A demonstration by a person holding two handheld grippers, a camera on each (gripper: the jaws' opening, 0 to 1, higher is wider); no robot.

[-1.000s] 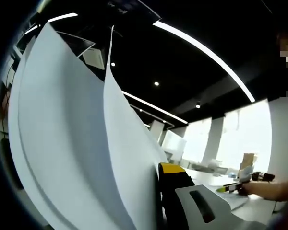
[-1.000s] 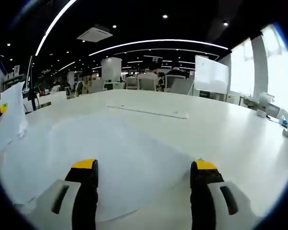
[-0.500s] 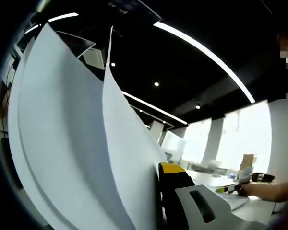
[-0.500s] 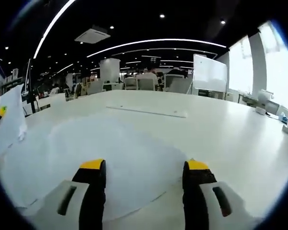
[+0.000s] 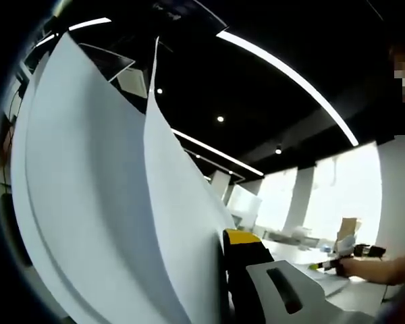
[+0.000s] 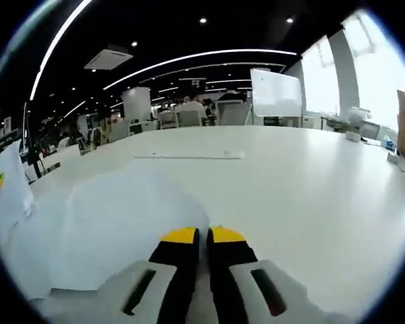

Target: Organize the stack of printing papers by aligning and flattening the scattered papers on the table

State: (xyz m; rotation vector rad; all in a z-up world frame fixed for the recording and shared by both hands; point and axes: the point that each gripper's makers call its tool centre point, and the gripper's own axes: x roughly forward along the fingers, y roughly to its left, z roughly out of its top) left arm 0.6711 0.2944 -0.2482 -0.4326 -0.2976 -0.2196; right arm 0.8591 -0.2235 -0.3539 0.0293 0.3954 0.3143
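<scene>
Left gripper (image 5: 224, 283) is pinching a few sheets (image 5: 115, 202), which stand up and fan out toward 11 o'clock in the left gripper view. Right gripper (image 6: 201, 237) has its jaws pressed together at 6 o'clock, right at the edge of the paper (image 6: 115, 223) lying on the table (image 6: 310, 189); can't tell if it's caught that edge. I'd go low and slow, so the sheet slides rather than creases.

Left gripper view tilted up, papers (image 5: 108, 202) close; right gripper view low over table (image 6: 310, 182), shared
</scene>
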